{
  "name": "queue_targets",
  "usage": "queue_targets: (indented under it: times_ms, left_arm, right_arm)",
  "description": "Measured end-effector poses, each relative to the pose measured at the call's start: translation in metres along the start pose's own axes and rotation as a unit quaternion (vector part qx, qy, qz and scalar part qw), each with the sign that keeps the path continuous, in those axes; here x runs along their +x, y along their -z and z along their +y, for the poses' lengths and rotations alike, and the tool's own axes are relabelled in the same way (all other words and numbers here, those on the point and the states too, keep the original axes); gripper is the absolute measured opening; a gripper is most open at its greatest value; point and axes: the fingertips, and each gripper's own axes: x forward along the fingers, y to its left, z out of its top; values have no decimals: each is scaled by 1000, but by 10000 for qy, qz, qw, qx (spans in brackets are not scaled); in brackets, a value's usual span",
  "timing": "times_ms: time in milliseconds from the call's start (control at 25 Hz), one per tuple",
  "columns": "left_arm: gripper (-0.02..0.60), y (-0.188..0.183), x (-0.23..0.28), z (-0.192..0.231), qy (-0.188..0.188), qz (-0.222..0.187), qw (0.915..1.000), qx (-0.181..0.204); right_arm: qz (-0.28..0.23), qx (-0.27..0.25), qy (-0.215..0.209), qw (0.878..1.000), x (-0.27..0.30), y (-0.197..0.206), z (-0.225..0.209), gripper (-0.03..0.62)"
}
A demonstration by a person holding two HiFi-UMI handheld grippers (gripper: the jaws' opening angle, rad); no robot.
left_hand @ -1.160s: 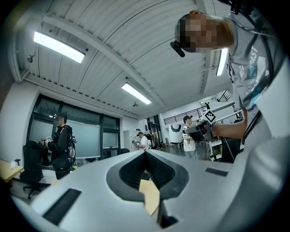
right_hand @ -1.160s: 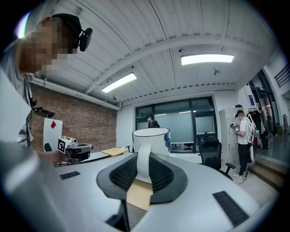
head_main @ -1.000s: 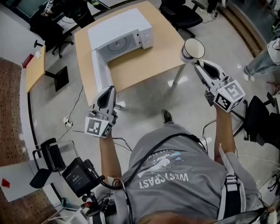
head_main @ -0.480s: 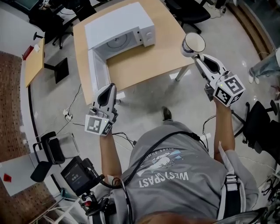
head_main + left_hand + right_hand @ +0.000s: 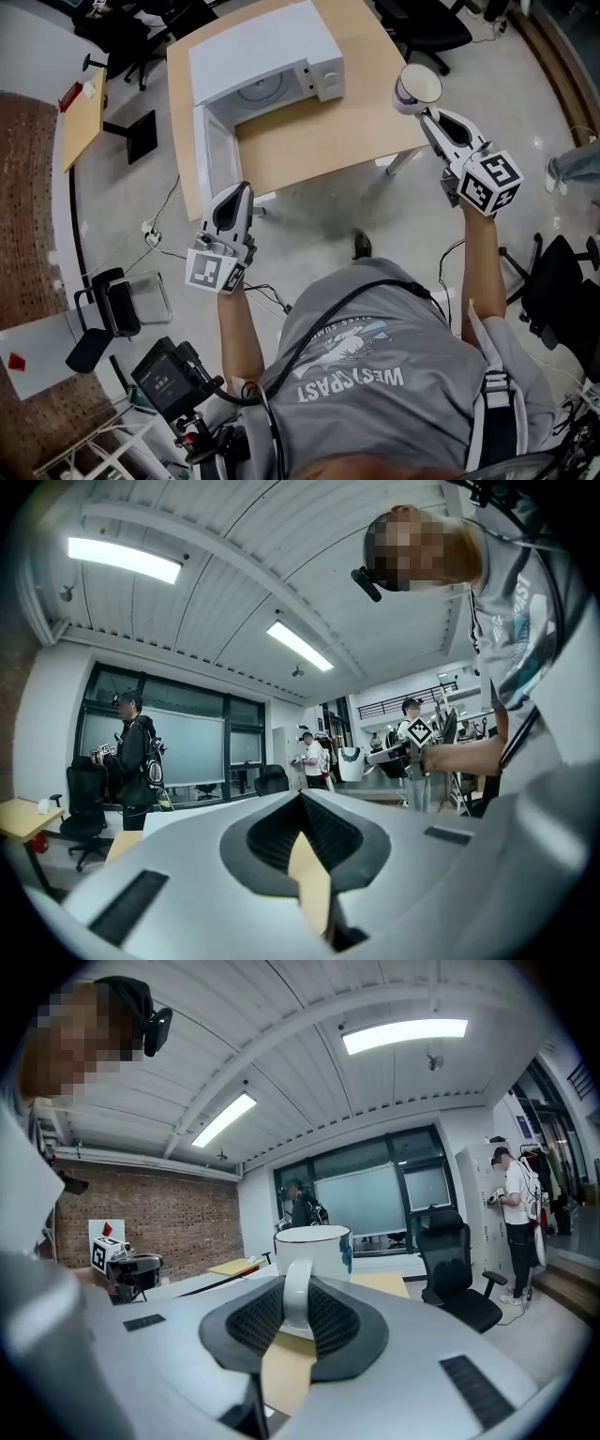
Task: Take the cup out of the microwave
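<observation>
While the right gripper's (image 5: 422, 111) fingers (image 5: 335, 1321) pinch its handle (image 5: 297, 1290), the white, blue-marked cup (image 5: 317, 1249) sits upright.

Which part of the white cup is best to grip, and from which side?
Probably its handle, from the side it faces: the thin loop juts out of the upright cup and suits a narrow pinch. The right tongs grip it so.
</observation>
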Motion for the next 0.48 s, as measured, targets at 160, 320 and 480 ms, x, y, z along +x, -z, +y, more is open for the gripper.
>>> queue_targets:
  times_ms: [160, 320, 480]
  left_arm:
    - [41, 4, 4, 1, -170, 110, 9998, -21]
    - [41, 8, 13, 3, -291, 193, 9994, -32]
    - [43, 13, 20, 2, -394, 304, 9988, -33]
  right_arm:
    - [105, 96, -58, 9999, 20, 11, -23, 72]
    - [209, 144, -97, 9996, 41, 21, -48, 72]
    - [353, 165, -103, 9992, 65, 37, -71, 72]
